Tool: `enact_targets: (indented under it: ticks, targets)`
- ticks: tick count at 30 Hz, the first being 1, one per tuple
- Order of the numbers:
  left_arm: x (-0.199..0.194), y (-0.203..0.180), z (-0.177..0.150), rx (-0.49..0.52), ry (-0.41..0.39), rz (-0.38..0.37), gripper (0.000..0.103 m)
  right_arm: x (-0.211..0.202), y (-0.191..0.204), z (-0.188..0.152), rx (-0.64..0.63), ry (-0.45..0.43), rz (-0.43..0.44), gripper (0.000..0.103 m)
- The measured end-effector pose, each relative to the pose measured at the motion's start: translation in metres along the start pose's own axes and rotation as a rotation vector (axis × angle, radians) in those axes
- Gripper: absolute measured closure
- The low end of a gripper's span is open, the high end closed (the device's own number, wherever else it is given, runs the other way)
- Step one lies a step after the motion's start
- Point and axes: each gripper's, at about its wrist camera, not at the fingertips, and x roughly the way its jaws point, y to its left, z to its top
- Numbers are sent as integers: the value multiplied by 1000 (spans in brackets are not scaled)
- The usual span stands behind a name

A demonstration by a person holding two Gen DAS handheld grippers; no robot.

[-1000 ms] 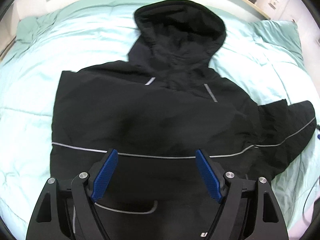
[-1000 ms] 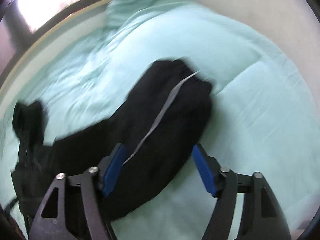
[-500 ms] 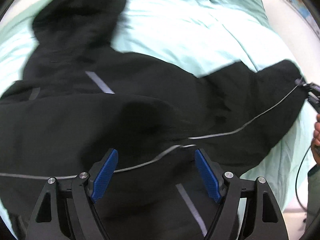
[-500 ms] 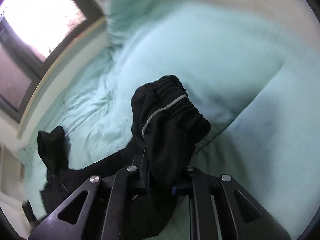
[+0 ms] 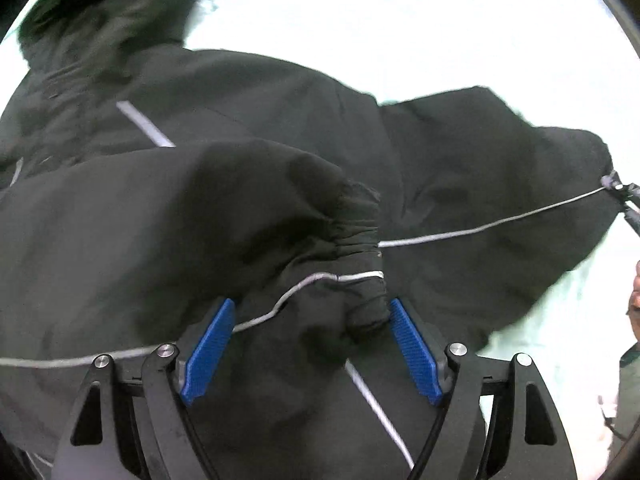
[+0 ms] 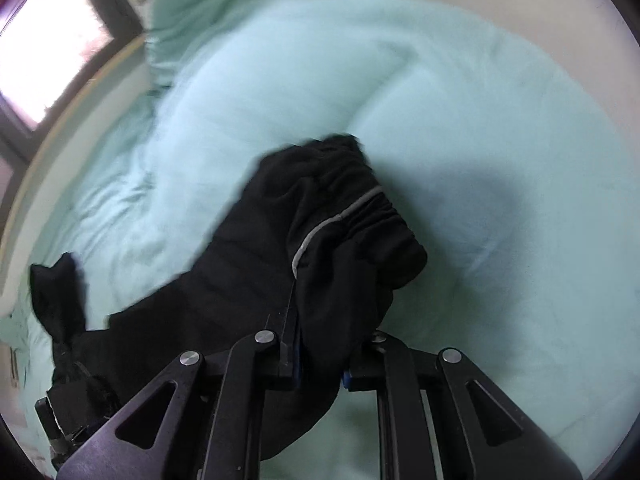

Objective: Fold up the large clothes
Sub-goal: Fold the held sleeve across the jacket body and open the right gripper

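A black hooded jacket (image 5: 248, 128) with thin reflective stripes lies spread on a pale green duvet (image 5: 400, 20). My left gripper (image 5: 310, 344) is open, and the gathered cuff of one sleeve (image 5: 360, 264) lies between its blue pads (image 5: 208, 348). My right gripper (image 6: 320, 372) is shut on the other sleeve (image 6: 344, 240) just behind its elastic cuff and holds it up off the bed. That gripper also shows in the left wrist view (image 5: 618, 192) at the far right, at the sleeve's end.
The duvet (image 6: 460, 100) covers the bed. A green pillow (image 6: 192, 12) lies at the head, by a wooden frame edge and a window (image 6: 44, 52). The person's hand (image 5: 634, 308) shows at the right edge of the left wrist view.
My right gripper shut on the right sleeve and lifted it. My left gripper moved in low over the jacket; a folded-over sleeve cuff now sits between its open pads.
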Motion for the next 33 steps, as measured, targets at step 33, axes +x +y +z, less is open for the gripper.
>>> enact_targets:
  ticks: [33]
  targets:
    - [-224,316,-212,-298,-210,73,23,5,631,-373,-950,130,143,87]
